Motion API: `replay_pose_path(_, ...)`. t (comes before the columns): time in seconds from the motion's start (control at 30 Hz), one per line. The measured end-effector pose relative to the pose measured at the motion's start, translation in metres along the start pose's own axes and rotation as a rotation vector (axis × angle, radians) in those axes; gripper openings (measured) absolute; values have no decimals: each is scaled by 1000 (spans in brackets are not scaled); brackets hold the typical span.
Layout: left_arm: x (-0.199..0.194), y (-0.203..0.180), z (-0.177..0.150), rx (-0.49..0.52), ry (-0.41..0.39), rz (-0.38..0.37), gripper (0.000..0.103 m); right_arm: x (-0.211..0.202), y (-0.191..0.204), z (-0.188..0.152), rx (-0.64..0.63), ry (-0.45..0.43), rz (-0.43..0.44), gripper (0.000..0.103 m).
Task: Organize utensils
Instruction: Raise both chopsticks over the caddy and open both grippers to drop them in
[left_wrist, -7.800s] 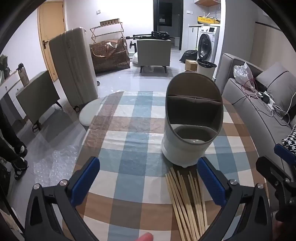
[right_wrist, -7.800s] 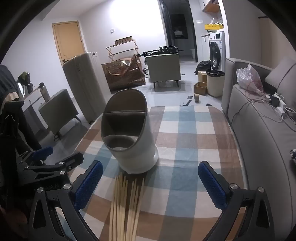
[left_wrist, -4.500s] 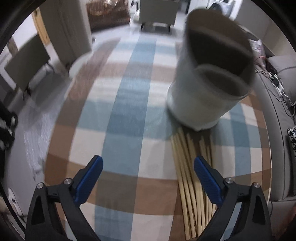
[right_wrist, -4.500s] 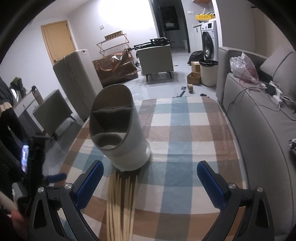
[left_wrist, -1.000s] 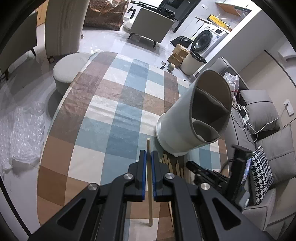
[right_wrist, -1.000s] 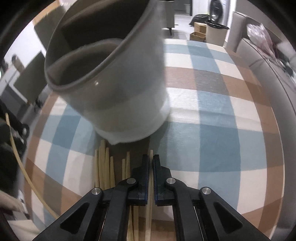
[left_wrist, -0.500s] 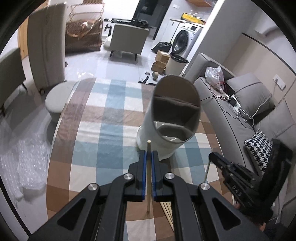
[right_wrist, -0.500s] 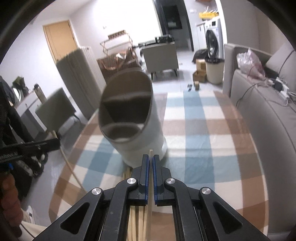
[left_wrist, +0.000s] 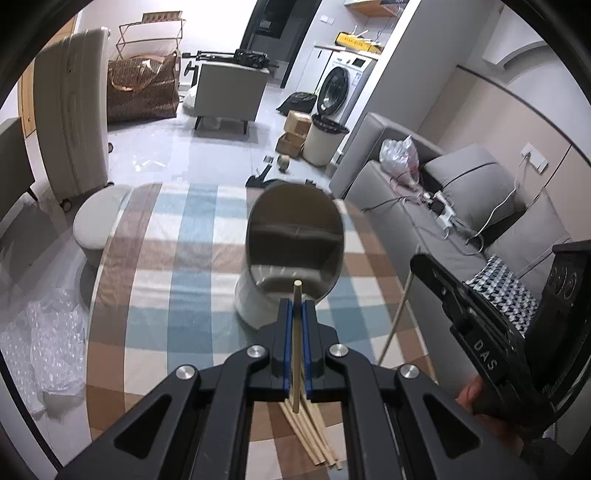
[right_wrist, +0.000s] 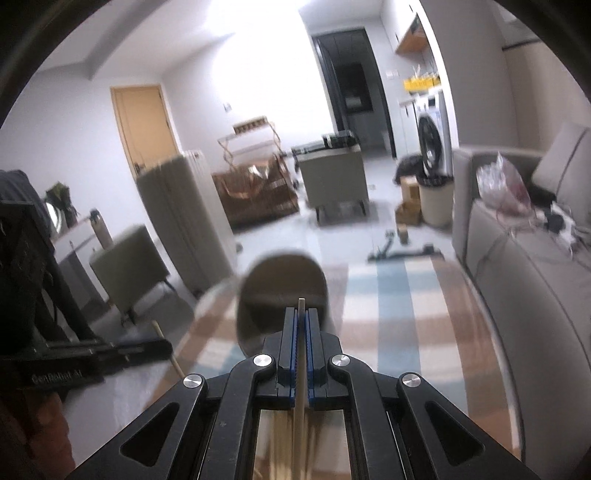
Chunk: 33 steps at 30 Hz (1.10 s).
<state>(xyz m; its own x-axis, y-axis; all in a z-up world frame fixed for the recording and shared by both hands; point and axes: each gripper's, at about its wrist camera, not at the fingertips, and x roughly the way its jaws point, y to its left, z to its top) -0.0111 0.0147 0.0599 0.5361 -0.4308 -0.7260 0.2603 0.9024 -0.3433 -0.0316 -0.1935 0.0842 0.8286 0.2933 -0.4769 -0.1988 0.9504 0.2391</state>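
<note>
A grey two-compartment utensil holder (left_wrist: 295, 236) stands on the checked tablecloth (left_wrist: 166, 295). My left gripper (left_wrist: 296, 304) is shut on one wooden chopstick (left_wrist: 297, 290), held upright in front of the holder's near compartment. Several loose chopsticks (left_wrist: 310, 435) lie on the cloth below it. My right gripper (right_wrist: 302, 314) is shut on a second chopstick (right_wrist: 300, 369), raised before the blurred holder (right_wrist: 282, 288). In the left wrist view the right gripper (left_wrist: 419, 262) is at the right with its chopstick (left_wrist: 397, 314) hanging down. In the right wrist view the left gripper (right_wrist: 164, 347) is at the left.
A grey sofa (left_wrist: 424, 221) runs along the table's right side, with a patterned cushion (left_wrist: 498, 284). A round stool (left_wrist: 99, 218) stands at the table's far left corner, and bubble wrap (left_wrist: 44, 339) lies on the floor to the left. A suitcase (left_wrist: 70, 122) stands beyond.
Both grippers have risen, each with its chopstick. The right one lifted its stick off the pile and tipped up toward the room. The holder now sits lower and smaller in both views.
</note>
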Motion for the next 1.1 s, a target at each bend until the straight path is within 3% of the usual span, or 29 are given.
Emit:
replay_pose_path(0.2,-37,-9,48,6,-80,-36,0,-7,2,57,-3,-131,47,3)
replay_pose_path(0.33,-58,-23,97,48,-172,-18,0,3,3,104,2,-213,74,3)
replay_pose_path(0.53,-42,-34,142,135,-284,33,0,34,5,144,-36,-301,67,3)
replay_pose_path(0.77,18,-18,137,132,-253,35,0,78,-11,135,-6,-313,64,3)
replay_pose_path(1.1,25,-11,126,146,-219,38,0,100,-8,103,-70,-312,72,3)
